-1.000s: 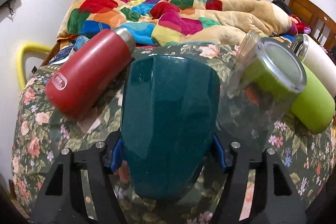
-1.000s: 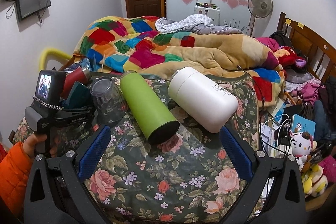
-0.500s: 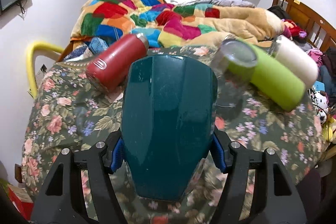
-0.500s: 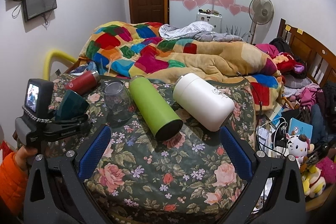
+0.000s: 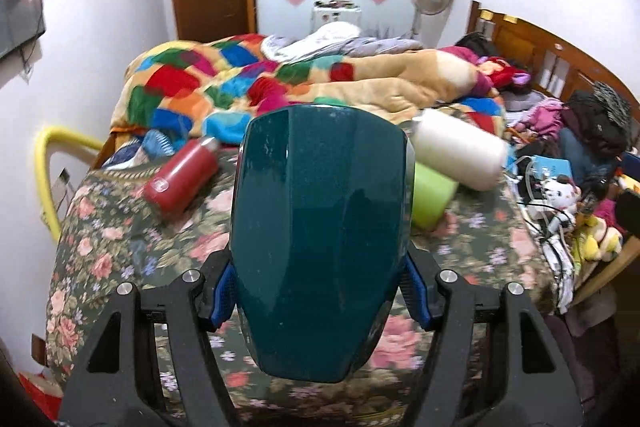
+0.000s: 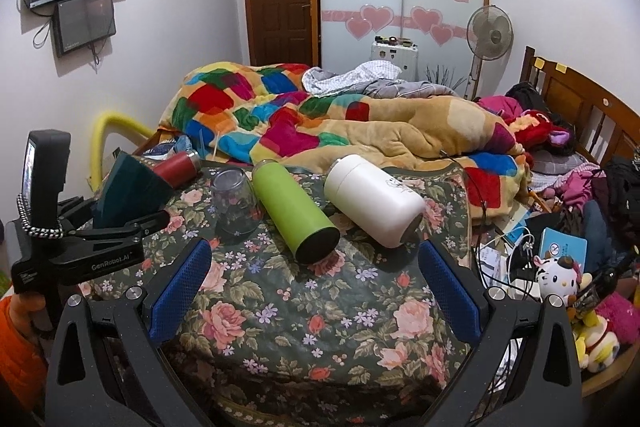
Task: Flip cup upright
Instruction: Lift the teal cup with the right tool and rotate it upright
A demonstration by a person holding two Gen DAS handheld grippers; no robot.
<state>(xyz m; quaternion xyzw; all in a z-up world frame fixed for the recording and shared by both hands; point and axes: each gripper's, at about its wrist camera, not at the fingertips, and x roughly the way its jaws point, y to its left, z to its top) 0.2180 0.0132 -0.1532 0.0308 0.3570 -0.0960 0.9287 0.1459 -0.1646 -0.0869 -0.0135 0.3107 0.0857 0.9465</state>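
The left gripper (image 5: 320,287) clamps the teal cup (image 5: 320,247) aloft over the flowered tabletop (image 6: 320,307) — a tilted set-down could topple it; the right gripper (image 6: 312,283) gapes wide, empty.

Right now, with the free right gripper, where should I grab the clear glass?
Grip the clear glass across its side walls, near the middle, coming from the front. It stands mouth down with its base on top, so there is no open rim; the green bottle crowds its right.
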